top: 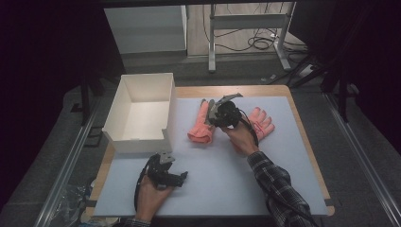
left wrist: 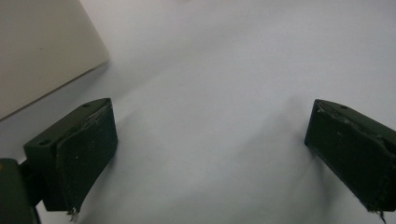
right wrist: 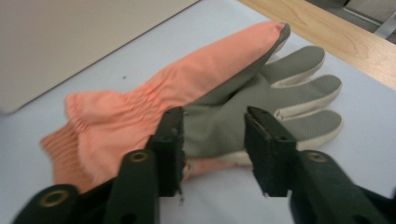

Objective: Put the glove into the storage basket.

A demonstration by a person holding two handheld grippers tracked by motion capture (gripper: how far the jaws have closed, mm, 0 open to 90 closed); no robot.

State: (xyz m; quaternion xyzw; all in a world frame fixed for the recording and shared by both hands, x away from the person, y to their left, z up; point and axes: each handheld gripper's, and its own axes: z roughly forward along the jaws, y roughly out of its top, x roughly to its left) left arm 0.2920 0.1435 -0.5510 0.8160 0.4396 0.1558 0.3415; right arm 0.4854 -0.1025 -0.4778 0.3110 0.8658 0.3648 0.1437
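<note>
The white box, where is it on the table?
In the high view the white box sits open at the table's far left, just left of an orange glove and beyond the left gripper.

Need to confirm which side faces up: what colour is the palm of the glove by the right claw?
Grey, textured palm on the glove; the back and cuff are orange. Right gripper view shows it best.

Left glove (right wrist: 140, 112): orange knitted cloth, gathered at the cuff, with a grey, finely textured coated palm. Right glove (top: 261, 122): the same orange cloth. Mat (top: 213, 179): smooth, matt, pale grey. Tabletop (right wrist: 327, 32): light wood grain, seen at the edges. Box (top: 142, 113): matt white card. Jaws: matt black plastic, frayed pads.
</note>
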